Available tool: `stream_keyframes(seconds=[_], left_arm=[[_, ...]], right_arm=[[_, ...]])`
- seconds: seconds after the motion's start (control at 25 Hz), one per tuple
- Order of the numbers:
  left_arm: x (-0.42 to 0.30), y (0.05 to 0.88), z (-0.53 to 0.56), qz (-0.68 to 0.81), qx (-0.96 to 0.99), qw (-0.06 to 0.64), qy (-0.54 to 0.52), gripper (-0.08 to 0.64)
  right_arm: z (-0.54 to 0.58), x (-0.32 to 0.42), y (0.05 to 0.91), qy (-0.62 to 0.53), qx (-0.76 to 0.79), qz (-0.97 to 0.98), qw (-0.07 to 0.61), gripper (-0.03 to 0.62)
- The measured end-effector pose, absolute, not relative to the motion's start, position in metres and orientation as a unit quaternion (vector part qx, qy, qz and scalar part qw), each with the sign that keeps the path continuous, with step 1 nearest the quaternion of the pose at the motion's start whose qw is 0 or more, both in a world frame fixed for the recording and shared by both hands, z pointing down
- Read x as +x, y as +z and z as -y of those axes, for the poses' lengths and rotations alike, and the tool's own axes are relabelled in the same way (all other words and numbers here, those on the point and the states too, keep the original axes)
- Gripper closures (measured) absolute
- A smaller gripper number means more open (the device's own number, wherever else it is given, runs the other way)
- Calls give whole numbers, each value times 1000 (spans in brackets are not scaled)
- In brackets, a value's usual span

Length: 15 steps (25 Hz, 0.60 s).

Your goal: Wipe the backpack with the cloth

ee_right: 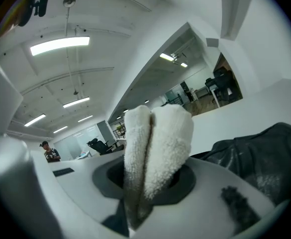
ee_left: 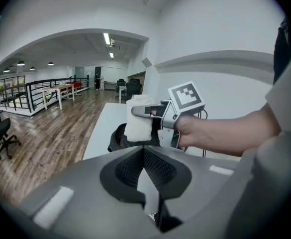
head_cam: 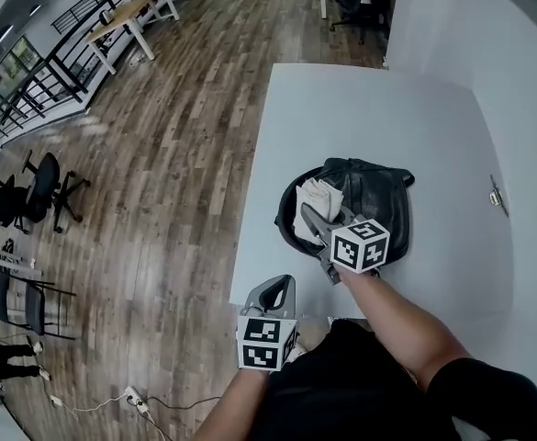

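Left tongs (head_cam: 273, 290): mine, jaws pressed together on nothing, nearer to me than the backpack (head_cam: 378, 200) and apart from it, over the near edge of the table (head_cam: 369, 108).
Right tongs (head_cam: 310, 215): clenched on the cloth (head_cam: 320, 197), over the backpack's left part.
Cloth: white, folded, standing up between the jaws; I cannot tell if it touches the backpack.
Backpack: black, lying flat, close to the table's left edge.
Open room: bare tabletop beyond the backpack and to its right, up to the wall (head_cam: 516, 81).
Left of backpack: table edge, then wooden floor (head_cam: 176, 154).

Wood floor (head_cam: 172, 154) (black office chairs (head_cam: 43, 186))
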State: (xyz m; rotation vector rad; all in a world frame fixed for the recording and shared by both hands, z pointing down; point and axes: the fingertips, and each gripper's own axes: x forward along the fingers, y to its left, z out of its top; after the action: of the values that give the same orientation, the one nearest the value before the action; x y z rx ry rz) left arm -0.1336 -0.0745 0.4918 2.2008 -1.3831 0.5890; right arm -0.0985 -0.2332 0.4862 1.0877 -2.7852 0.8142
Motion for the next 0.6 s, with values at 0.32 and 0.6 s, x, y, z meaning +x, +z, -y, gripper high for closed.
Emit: stream_keyframes(seconds=[0.32, 0.6], left_arm=[[-163, 504, 70, 545, 773, 251, 207, 552], [-173, 507, 71, 557, 764, 254, 202, 552]], right_arm=[[236, -151, 510, 294, 302, 906, 32, 508], [238, -160, 521, 294, 290, 909, 47, 508]])
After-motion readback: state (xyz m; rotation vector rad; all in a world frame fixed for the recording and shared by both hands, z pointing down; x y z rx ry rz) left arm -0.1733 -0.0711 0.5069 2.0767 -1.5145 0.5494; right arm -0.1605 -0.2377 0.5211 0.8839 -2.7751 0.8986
